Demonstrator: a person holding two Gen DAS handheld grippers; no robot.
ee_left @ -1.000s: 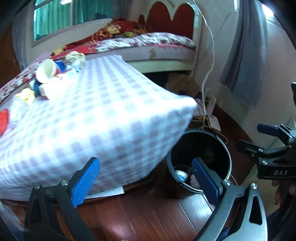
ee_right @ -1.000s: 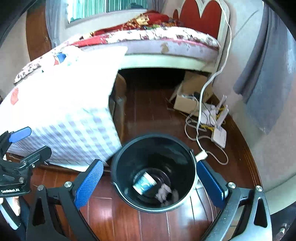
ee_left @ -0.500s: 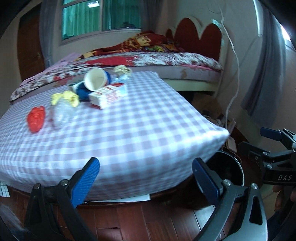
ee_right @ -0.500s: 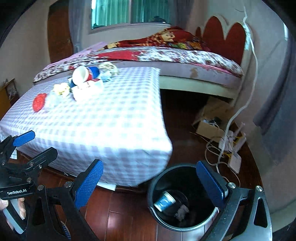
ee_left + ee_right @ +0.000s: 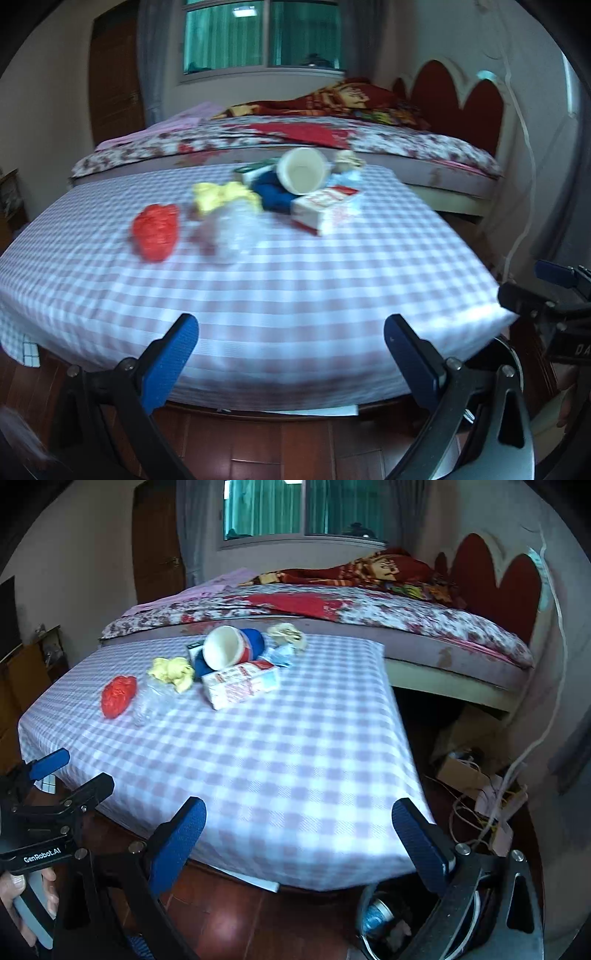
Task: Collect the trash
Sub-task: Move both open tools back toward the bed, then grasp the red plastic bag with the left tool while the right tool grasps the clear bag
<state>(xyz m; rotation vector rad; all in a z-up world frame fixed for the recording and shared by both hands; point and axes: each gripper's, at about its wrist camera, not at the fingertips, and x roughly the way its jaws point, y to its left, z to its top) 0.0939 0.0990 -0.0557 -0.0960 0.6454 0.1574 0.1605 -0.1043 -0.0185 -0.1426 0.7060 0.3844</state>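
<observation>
Trash lies in a cluster at the far side of a checked table (image 5: 280,291) (image 5: 295,760): a red crumpled piece (image 5: 156,232) (image 5: 118,696), a clear plastic wrapper (image 5: 236,232) (image 5: 149,701), yellow crumpled paper (image 5: 221,195) (image 5: 173,671), a paper cup on its side (image 5: 302,170) (image 5: 231,649) and a white and red carton (image 5: 325,206) (image 5: 240,685). My left gripper (image 5: 290,356) hangs open and empty off the table's near edge. My right gripper (image 5: 299,843) is open and empty too, by the near right corner. The black bin (image 5: 380,919) holding a can sits below that corner.
A bed (image 5: 369,616) with a red headboard (image 5: 498,587) stands behind the table. A cardboard box (image 5: 465,771) and tangled cables (image 5: 491,812) lie on the wooden floor at the right. A person's hand (image 5: 22,904) holds the left gripper's handle.
Both views have tilted up from the bin toward the tabletop. The bin has slid to the bottom edge of the right wrist view and the trash cluster now sits ahead.
</observation>
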